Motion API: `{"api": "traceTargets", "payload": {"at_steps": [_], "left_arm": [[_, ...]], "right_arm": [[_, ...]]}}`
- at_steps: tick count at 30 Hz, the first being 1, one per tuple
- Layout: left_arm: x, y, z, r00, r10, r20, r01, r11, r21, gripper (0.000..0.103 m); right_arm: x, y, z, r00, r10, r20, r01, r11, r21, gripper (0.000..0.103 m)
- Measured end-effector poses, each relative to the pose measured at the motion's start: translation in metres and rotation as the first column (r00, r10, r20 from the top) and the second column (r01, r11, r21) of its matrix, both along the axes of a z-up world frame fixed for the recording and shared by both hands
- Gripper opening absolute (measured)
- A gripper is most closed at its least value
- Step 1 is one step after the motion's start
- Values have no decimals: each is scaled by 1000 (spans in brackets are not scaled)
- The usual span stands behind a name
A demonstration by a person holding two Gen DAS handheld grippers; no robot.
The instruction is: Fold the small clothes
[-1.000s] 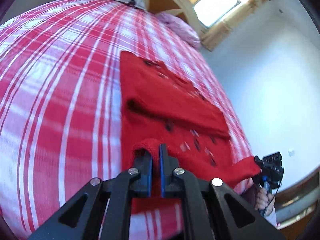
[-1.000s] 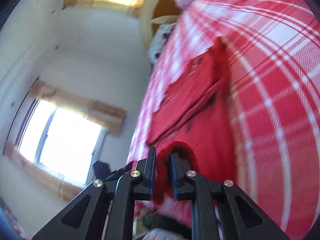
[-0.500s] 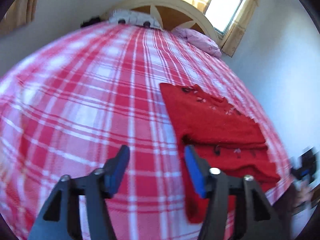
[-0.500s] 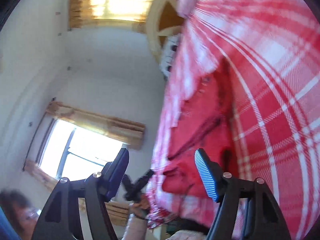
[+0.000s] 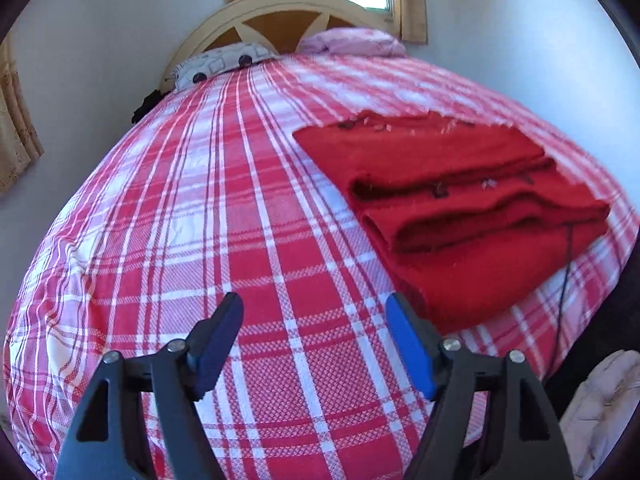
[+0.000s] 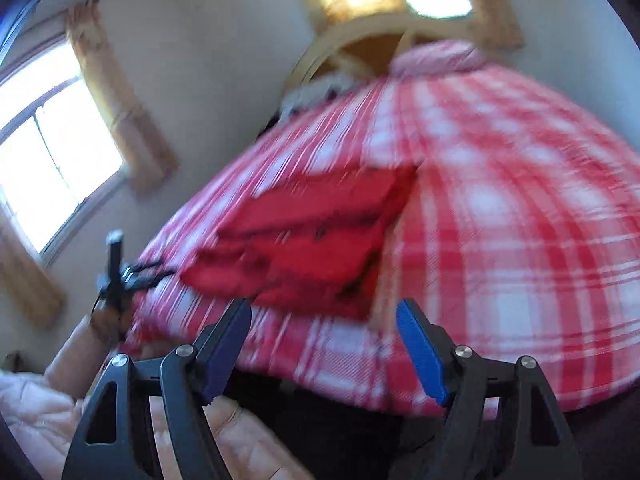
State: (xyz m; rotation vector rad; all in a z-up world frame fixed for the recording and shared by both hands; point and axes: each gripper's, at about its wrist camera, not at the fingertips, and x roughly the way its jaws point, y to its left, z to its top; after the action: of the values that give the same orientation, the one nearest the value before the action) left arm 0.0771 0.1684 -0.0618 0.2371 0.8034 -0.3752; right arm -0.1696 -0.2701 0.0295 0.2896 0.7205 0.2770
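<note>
Your L wrist cam looks down over the bed point(image 5: 248, 240) toward the headboard point(image 5: 280, 12); R cam, blurred, shares both.

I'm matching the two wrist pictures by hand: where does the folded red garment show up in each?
Left wrist view: the folded red garment lies right of centre on the plaid bedspread, up and right of the tongs.
Right wrist view: it is blurred, near the centre, above the tongs, close to the bed's near edge.
Shared landmark: the arched wooden headboard under the window.
</note>
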Motion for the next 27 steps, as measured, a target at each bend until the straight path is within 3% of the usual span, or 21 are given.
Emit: {"api": "traceTargets", "payload": {"at_steps": [3, 7, 11, 15, 17, 19, 20, 21, 22, 24, 27], "left_arm": [[-2, -8, -7, 999, -36, 9, 36, 999, 26, 76], [5, -26, -16, 999, -52, 2, 52, 996, 66, 76], [10, -39, -15, 998, -62, 15, 60, 995, 79, 76], [18, -43, -15, 999, -47, -5, 47, 997, 66, 76], [21, -45, -15, 999, -42, -7, 42, 997, 67, 76], [24, -46, -15, 999, -40, -14, 41, 997, 60, 76], [25, -47, -15, 999, -40, -17, 41, 998, 55, 76], [26, -48, -15, 999, -40, -20, 41, 998, 52, 76], [28, -49, -14, 999, -38, -21, 39, 998, 49, 76], [32, -51, -12, 999, -35, -28, 36, 999, 32, 76], [41, -55, -7, 998, -37, -44, 37, 999, -13, 76]], "right_arm": [[1, 19, -3, 999, 4, 43, 2, 991, -131, 76], [24, 49, -21, 998, 54, 46, -36, 942, -333, 76], [55, 71, -52, 991, 136, -8, -121, 848, -517, 70], [73, 80, -66, 979, 196, -47, -178, 729, -661, 52], [85, 80, -71, 973, 218, -82, -214, 697, -684, 47], [92, 78, -72, 966, 239, -103, -244, 691, -681, 45], [96, 77, -71, 964, 247, -103, -250, 692, -678, 38], [100, 74, -68, 960, 258, -105, -264, 718, -644, 23], [106, 71, -66, 958, 266, -109, -277, 755, -595, 18], [124, 60, -57, 967, 234, -97, -251, 822, -511, 17], [155, 43, -53, 985, 146, -90, -171, 869, -465, 17]]}}
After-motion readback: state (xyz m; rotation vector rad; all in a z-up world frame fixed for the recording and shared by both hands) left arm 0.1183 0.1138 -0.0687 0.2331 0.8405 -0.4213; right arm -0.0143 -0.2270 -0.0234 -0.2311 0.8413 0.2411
